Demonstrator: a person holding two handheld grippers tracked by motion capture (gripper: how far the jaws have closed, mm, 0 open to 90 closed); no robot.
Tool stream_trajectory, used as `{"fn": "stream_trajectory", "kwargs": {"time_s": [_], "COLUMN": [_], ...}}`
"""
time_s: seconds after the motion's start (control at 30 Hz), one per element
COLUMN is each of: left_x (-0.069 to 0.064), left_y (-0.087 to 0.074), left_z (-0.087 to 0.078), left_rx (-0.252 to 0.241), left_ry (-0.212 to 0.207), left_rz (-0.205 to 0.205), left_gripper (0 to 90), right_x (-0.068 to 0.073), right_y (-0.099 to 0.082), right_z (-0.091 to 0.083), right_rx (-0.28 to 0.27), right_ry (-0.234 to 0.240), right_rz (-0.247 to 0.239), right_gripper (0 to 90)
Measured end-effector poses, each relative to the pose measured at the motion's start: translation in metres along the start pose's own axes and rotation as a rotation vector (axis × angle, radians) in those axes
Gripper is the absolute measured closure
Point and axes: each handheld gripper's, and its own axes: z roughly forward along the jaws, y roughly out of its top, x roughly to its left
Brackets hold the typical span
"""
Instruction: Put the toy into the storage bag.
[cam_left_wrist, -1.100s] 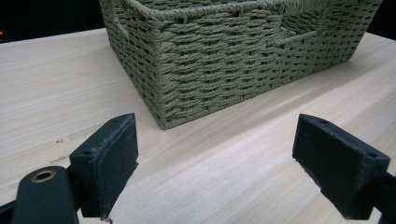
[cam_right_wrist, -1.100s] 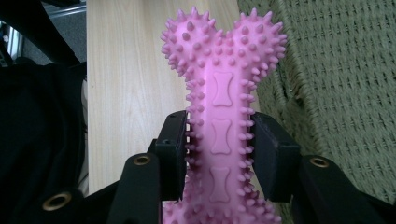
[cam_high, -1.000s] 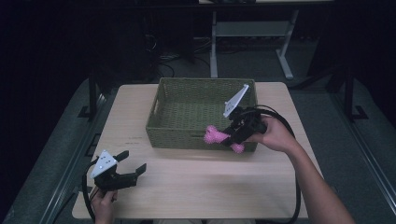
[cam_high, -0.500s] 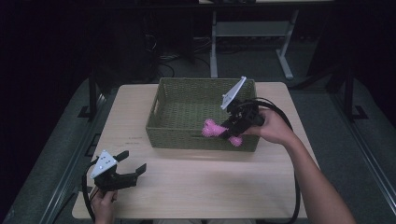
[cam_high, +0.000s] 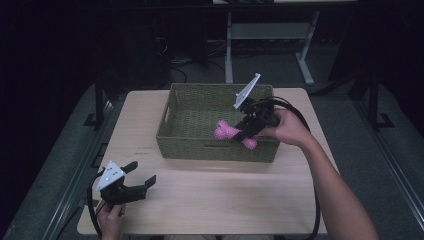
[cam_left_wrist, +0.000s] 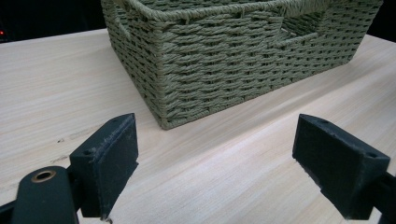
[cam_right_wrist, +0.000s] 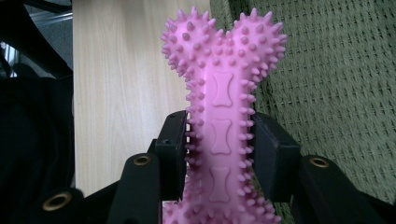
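A pink spiky bone toy (cam_high: 227, 131) hangs over the right part of the green woven basket (cam_high: 186, 146), held by my right gripper (cam_high: 242, 133), which is shut on its shaft. In the right gripper view the bone toy (cam_right_wrist: 222, 107) stands upright between the two black pads (cam_right_wrist: 173, 154), above the basket's weave (cam_right_wrist: 336, 84). My left gripper (cam_high: 142, 176) rests low near the table's front left corner, open, with nothing between its fingers (cam_left_wrist: 109, 163). It faces the basket's near corner (cam_left_wrist: 196, 70).
The light wooden table (cam_high: 225, 200) has bare surface in front of the basket. A cable (cam_high: 315, 165) trails from the right gripper along the forearm. Beyond the table are a dark floor and a metal desk frame (cam_high: 270, 35).
My right gripper has lifted and carried the pink bone toy leftward and farther over the basket's inside. The left gripper has stayed still.
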Motion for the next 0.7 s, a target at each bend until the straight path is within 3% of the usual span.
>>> {"fn": "stream_trajectory", "kwargs": {"time_s": [0.4,0.7], "left_x": [0.000,0.000], "left_y": [0.000,0.000], "left_z": [0.000,0.001], "left_rx": [-0.001,0.000], "left_ry": [-0.003,-0.004], "left_rz": [-0.002,0.000], "left_gripper": [13.8,13.8], "right_x": [-0.024,-0.043], "right_y": [0.006,0.006], "right_z": [-0.006,0.000], "right_rx": [-0.003,0.019], "right_ry": [-0.010,-0.012], "right_rz": [0.045,0.076], "right_gripper": [57.7,57.7]}}
